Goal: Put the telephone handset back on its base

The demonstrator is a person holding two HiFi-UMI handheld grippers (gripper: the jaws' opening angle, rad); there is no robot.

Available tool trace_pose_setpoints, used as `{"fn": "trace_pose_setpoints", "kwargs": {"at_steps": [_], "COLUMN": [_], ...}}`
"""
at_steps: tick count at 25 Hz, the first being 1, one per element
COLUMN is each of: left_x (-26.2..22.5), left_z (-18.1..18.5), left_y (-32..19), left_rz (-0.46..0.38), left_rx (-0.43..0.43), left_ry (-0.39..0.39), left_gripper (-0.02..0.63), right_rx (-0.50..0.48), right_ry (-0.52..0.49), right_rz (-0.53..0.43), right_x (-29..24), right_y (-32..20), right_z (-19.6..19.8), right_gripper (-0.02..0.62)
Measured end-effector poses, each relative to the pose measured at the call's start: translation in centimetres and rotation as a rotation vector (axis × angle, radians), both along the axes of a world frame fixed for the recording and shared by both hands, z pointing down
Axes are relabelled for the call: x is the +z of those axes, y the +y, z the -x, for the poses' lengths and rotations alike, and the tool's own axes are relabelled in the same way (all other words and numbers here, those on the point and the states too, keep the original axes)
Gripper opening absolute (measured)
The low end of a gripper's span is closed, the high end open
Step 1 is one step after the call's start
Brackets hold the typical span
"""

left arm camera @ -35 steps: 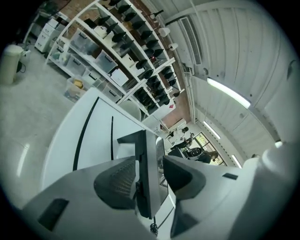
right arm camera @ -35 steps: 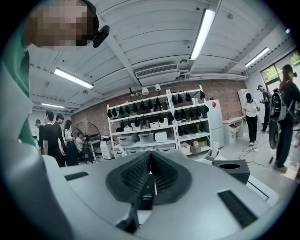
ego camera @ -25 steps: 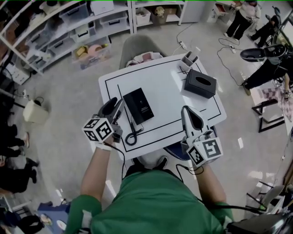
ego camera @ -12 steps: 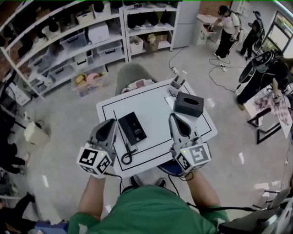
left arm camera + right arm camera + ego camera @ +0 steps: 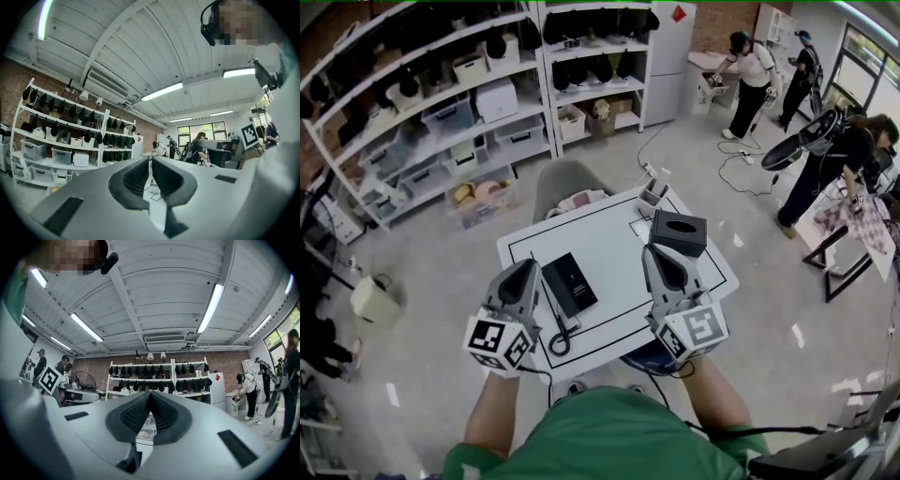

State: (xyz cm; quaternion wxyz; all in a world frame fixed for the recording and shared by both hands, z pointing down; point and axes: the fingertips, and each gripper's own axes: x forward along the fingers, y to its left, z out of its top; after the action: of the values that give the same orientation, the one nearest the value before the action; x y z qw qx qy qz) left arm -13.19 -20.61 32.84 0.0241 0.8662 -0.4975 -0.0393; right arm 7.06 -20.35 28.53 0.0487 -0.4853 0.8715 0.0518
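Observation:
The black telephone [image 5: 570, 284] lies on the white table [image 5: 614, 246], with its cord [image 5: 559, 335] looped toward the near edge. From this height I cannot tell the handset from the base. My left gripper [image 5: 528, 269] hovers above the table just left of the telephone. Its jaws have just been closing and now meet with nothing between them. In the left gripper view it [image 5: 150, 161] points level at the room. My right gripper [image 5: 659, 255] is raised to the right of the telephone. It [image 5: 150, 393] is shut and holds nothing.
A black tissue box [image 5: 679, 232] and a small grey holder [image 5: 654, 194] sit at the table's far right corner. A grey chair [image 5: 567, 183] stands behind the table. Shelving [image 5: 441, 103] lines the back wall, and people [image 5: 750, 70] stand at the right among floor cables.
Both grippers have risen off the table and now point level. The left gripper's jaws stood open beside the telephone and have shut empty. The telephone has stayed put.

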Motion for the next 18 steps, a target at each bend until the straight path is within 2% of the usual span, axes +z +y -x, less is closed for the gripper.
{"fn": "trace_pose_setpoints", "kwargs": {"at_steps": [18], "left_x": [1.5], "left_z": [-2.2], "left_y": [-1.0], "left_rz": [0.038], "left_rx": [0.032], "left_ry": [0.008], "left_gripper": [0.037], "right_rx": [0.023], "right_ry": [0.027], "right_rz": [0.013], "right_x": [0.7], "right_y": [0.1], "right_z": [-1.5], "right_gripper": [0.023]}}
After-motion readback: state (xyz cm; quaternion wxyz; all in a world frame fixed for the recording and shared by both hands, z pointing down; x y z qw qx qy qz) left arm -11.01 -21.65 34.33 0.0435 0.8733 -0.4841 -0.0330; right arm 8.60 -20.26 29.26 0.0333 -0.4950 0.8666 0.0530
